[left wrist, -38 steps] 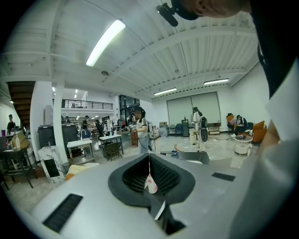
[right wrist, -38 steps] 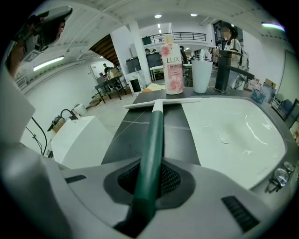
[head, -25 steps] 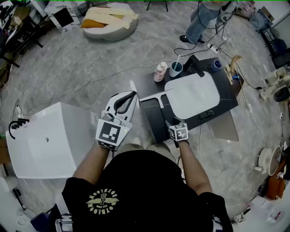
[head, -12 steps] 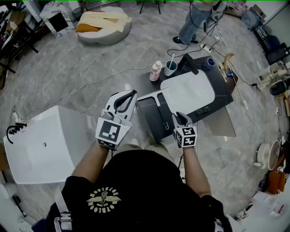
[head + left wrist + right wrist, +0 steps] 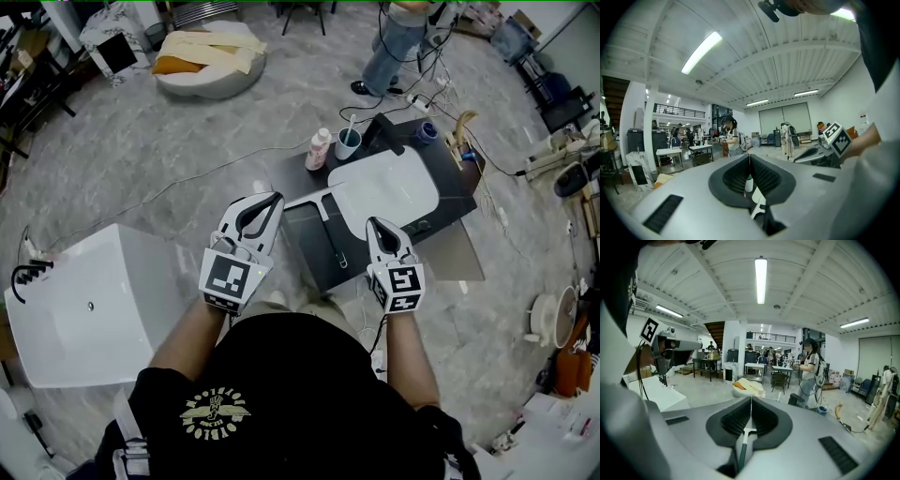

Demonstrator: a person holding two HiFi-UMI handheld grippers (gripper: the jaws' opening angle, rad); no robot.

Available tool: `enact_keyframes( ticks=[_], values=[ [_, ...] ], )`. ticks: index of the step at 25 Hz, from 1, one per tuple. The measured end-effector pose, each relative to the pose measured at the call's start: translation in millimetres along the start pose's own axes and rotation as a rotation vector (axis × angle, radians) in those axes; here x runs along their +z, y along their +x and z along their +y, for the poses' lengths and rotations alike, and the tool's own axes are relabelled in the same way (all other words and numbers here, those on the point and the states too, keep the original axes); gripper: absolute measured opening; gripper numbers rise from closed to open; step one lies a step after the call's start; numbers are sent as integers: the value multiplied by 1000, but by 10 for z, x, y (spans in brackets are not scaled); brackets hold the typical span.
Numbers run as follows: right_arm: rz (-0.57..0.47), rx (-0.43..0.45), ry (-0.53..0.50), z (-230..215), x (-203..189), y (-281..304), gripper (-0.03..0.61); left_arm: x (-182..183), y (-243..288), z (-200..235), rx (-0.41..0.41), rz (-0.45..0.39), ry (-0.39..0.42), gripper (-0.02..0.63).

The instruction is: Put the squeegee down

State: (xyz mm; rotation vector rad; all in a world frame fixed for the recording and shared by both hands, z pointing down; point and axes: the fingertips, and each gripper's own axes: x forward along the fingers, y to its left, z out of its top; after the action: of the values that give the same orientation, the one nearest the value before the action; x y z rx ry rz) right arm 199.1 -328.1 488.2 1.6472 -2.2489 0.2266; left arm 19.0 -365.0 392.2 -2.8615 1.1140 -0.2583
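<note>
The squeegee [image 5: 333, 234], a thin handle with a white head, lies flat on the dark counter [image 5: 305, 234] beside the white basin [image 5: 384, 186]. My right gripper [image 5: 375, 223] is held up over the counter's near edge, shut and with nothing in it. The squeegee [image 5: 742, 446] shows far below through the opening behind the right gripper's [image 5: 751, 399] closed jaws. My left gripper [image 5: 272, 199] hovers to the left of the counter, shut and empty. In the left gripper view its jaws [image 5: 750, 157] meet in a thin line.
A pink-and-white bottle [image 5: 317, 150] and a cup [image 5: 348, 142] with a toothbrush stand at the counter's far edge. A white tub [image 5: 84, 309] sits on the floor at left. A person [image 5: 394, 47] stands beyond the counter, with cables on the floor. A round cushion [image 5: 202, 52] lies far left.
My right gripper has risen from the counter, leaving the squeegee lying there, and its jaws have shut. My left gripper has stayed about where it was.
</note>
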Motion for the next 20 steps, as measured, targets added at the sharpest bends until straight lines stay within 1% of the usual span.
enact_keyframes(
  ticks=[3,5,9,20],
  values=[
    [-37,19,-8,58,272,-80,29,27,-32,-18,0,-10,9,25],
    [-52,32,-10,87,390,-126,28,50,-52,-24,1,-23,16,25],
    [-78,26,-4,97,569,-195,28,55,-97,-7,7,-16,20,25],
    [-79,24,4,147,589,-207,28,58,-130,0,10,-22,20,25]
  ],
)
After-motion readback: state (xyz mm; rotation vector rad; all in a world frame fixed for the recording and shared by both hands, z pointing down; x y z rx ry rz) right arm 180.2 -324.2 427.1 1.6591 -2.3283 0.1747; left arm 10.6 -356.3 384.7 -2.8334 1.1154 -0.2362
